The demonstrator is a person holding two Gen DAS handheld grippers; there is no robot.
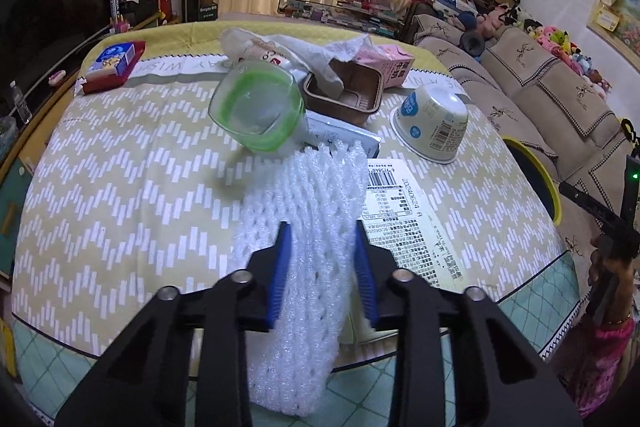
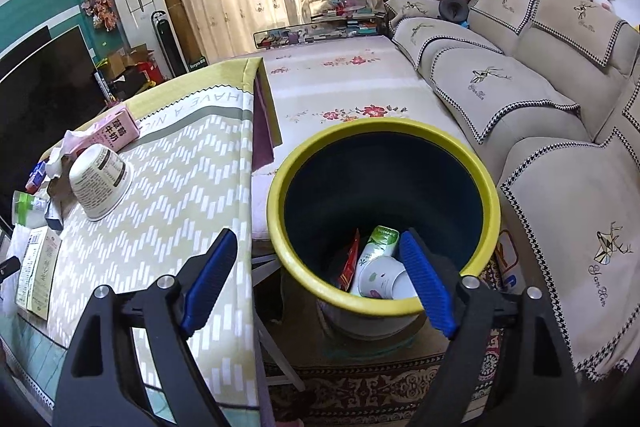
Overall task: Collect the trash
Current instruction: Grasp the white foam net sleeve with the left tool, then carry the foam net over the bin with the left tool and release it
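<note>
My left gripper [image 1: 322, 267] is closed on the white foam fruit net [image 1: 308, 227]; the blue pads [image 1: 280, 267] press both its sides and the net bulges a little between them. The far end of the net lies on the table, touching the flat printed carton [image 1: 404, 211] and just beside the tipped green-rimmed plastic cup [image 1: 258, 111]. I judge the step is to lift this net and carry it to the bin. The foam is soft and springy, so I want to keep the squeeze firm, because it can slip out if I loosen. I lift straight up first, so the net does not drag the cup or the carton.

My right gripper [image 2: 316, 283] is empty, its jaws wide apart, and it hangs over the yellow-rimmed trash bin [image 2: 384, 307], which stands on the floor just beside the table edge, next to the sofa [image 2: 540, 107]. Inside the bin I see a paper cup [image 2: 380, 279] and some wrappers. I should move the right gripper aside before the left one comes, so they do not collide.

On the tablecloth [image 1: 140, 187] remain the upturned yogurt cup [image 1: 430, 123], a brown tray [image 1: 344, 95] and a pink milk carton [image 1: 390, 61].
</note>
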